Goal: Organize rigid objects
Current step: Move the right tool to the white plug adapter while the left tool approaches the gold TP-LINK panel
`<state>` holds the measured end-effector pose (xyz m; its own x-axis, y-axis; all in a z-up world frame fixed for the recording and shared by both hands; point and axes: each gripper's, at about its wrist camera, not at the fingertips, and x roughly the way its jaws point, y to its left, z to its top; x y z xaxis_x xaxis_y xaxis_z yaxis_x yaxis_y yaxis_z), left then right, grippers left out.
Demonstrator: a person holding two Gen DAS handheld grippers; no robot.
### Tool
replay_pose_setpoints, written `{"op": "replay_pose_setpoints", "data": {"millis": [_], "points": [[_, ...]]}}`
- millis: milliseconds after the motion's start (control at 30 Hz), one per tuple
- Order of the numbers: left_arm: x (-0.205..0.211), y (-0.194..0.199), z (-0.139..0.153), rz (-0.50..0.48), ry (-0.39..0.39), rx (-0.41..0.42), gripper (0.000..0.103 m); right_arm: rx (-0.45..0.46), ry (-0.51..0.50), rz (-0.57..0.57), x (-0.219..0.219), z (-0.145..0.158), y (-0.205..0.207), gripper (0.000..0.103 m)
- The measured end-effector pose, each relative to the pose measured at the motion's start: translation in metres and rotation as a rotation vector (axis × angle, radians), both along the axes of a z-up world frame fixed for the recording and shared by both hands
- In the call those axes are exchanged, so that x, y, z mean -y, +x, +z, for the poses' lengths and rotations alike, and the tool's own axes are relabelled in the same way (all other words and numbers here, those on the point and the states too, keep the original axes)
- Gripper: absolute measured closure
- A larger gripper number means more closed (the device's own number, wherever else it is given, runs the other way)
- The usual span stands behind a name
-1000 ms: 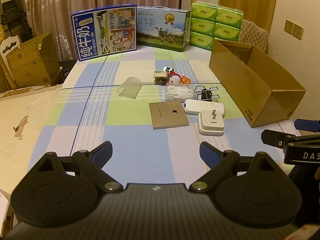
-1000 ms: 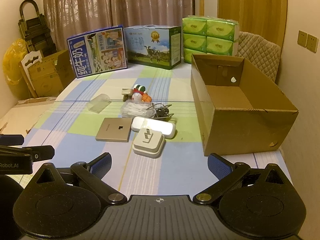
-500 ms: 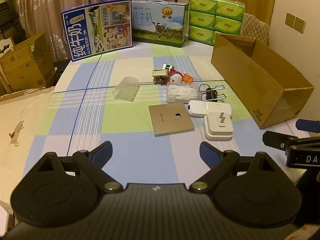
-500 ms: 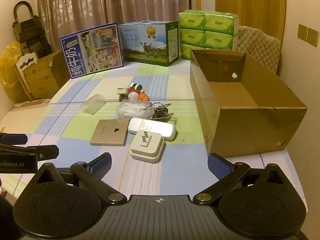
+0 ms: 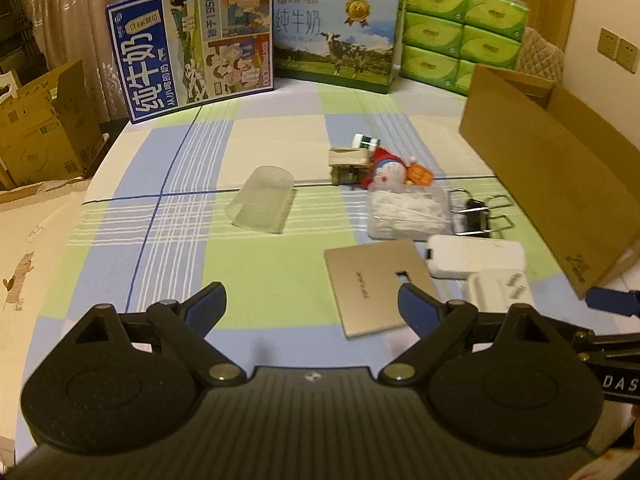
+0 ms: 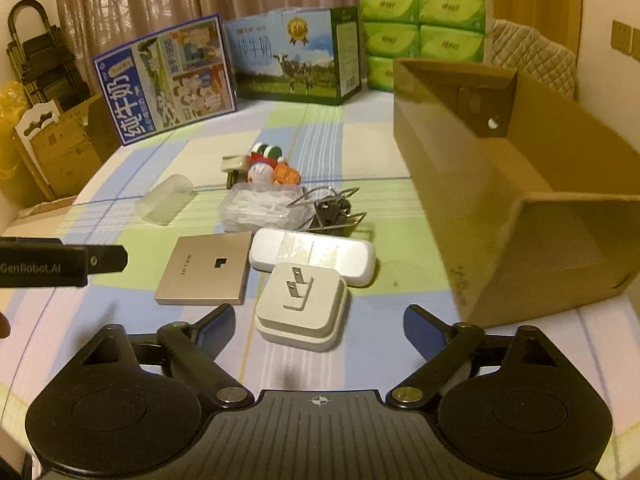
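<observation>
A pile of small objects lies on the checked cloth: a gold square plate [image 5: 374, 286] [image 6: 206, 268], a white plug adapter [image 6: 302, 306] [image 5: 500, 292], a white oblong case [image 6: 316, 258] [image 5: 476, 254], black binder clips [image 6: 332, 210] [image 5: 476, 216], a clear bag of white bits [image 5: 408, 214] [image 6: 260, 208], a small toy figure [image 5: 390, 172] [image 6: 262, 170] and a clear cup on its side [image 5: 262, 200] [image 6: 166, 200]. My left gripper [image 5: 312, 306] is open and empty, its right finger over the gold plate's near edge. My right gripper [image 6: 320, 330] is open and empty, its fingers either side of the plug adapter.
An open cardboard box [image 6: 520, 184] [image 5: 560, 184] stands to the right of the pile. Two milk cartons [image 5: 192, 68] [image 5: 336, 54] and green tissue packs [image 5: 460, 36] line the back. More cardboard boxes [image 5: 40, 128] stand off the left edge.
Both grippers have moved forward and down toward the pile; the objects now look larger and closer. Nothing on the cloth has moved.
</observation>
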<state>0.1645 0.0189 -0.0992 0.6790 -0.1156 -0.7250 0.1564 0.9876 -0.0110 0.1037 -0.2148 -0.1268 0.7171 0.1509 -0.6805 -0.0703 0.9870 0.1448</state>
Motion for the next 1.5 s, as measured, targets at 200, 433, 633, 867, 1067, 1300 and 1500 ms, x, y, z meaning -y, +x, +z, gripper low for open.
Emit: {"op": "replay_pose_setpoints", "data": {"millis": [200,433,633,867,1067,1300,1500], "points": [[-0.003,0.023,-0.021,0.001,-0.031,-0.007,0.012,-0.036,0.015,0.019,-0.010,-0.021,0.024,0.025],[-0.004,0.029,-0.035,0.000,-0.072,-0.039,0.012,-0.069,-0.010,-0.009,-0.020,-0.038,0.043,0.025],[0.000,0.030,-0.036,-0.023,-0.103,-0.059,0.012,-0.074,-0.019,-0.015,-0.023,-0.046,0.047,0.037],[0.014,0.033,-0.039,-0.062,-0.152,-0.077,0.014,-0.041,-0.041,-0.026,-0.016,-0.043,0.040,0.039],[0.038,0.042,-0.048,-0.076,-0.148,-0.103,0.014,-0.042,-0.057,-0.050,0.000,-0.043,0.032,0.039],[0.059,0.052,-0.062,-0.069,-0.079,-0.126,0.011,-0.046,-0.040,-0.062,0.008,-0.044,0.031,0.039],[0.061,0.048,-0.066,-0.083,-0.017,-0.113,0.012,-0.052,-0.034,-0.070,0.010,-0.046,0.031,0.039]]}}
